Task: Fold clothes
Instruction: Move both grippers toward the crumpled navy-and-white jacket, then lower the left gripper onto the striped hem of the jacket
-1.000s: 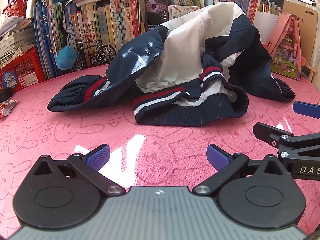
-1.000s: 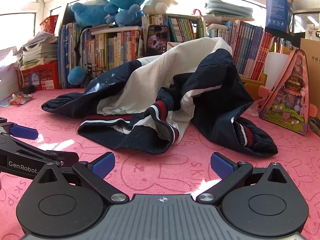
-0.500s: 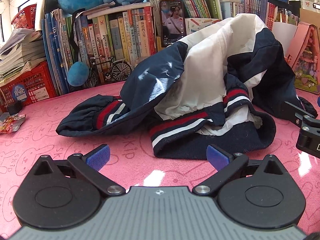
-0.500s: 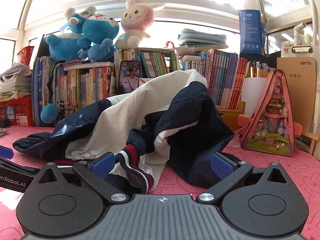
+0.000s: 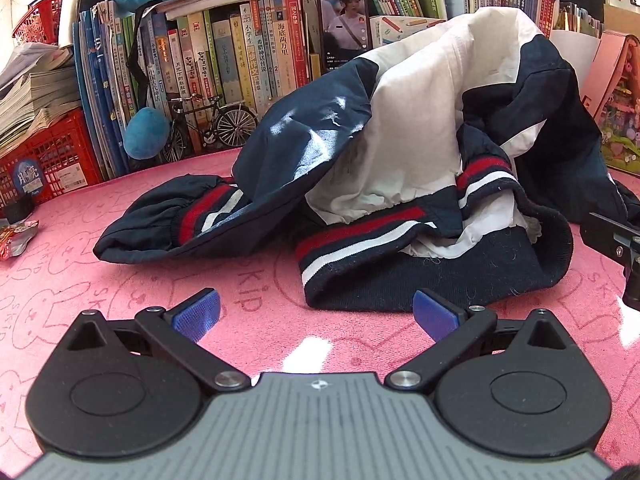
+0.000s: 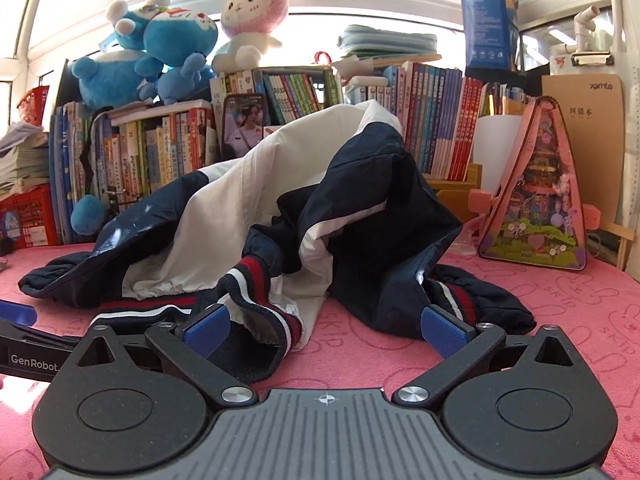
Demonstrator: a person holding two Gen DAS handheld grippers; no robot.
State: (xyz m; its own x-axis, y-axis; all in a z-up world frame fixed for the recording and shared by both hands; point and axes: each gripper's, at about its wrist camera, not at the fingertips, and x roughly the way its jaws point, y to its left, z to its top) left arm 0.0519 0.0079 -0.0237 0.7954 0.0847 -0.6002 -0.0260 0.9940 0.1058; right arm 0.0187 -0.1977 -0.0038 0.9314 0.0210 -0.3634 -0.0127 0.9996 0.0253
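A navy and white jacket (image 5: pixel 400 152) with red and white striped cuffs and hem lies crumpled in a heap on the pink cloth (image 5: pixel 100 280). It also shows in the right wrist view (image 6: pixel 280 208). My left gripper (image 5: pixel 316 316) is open and empty, low over the cloth just in front of the striped hem. My right gripper (image 6: pixel 324 330) is open and empty, its jaws on either side of a striped cuff (image 6: pixel 260 292) without closing on it. The right gripper's edge shows at the right of the left wrist view (image 5: pixel 616 240).
A row of books (image 5: pixel 224 60) with a phone (image 5: pixel 344 24), a model bicycle (image 5: pixel 212 128) and plush toys (image 6: pixel 160 60) lines the back. A red crate (image 5: pixel 40 156) stands at back left. A pink toy house (image 6: pixel 536 188) stands at back right.
Both grippers have moved forward toward the jacket and lower. The jacket now looms larger in both views. It has not moved, and both grippers stay open.
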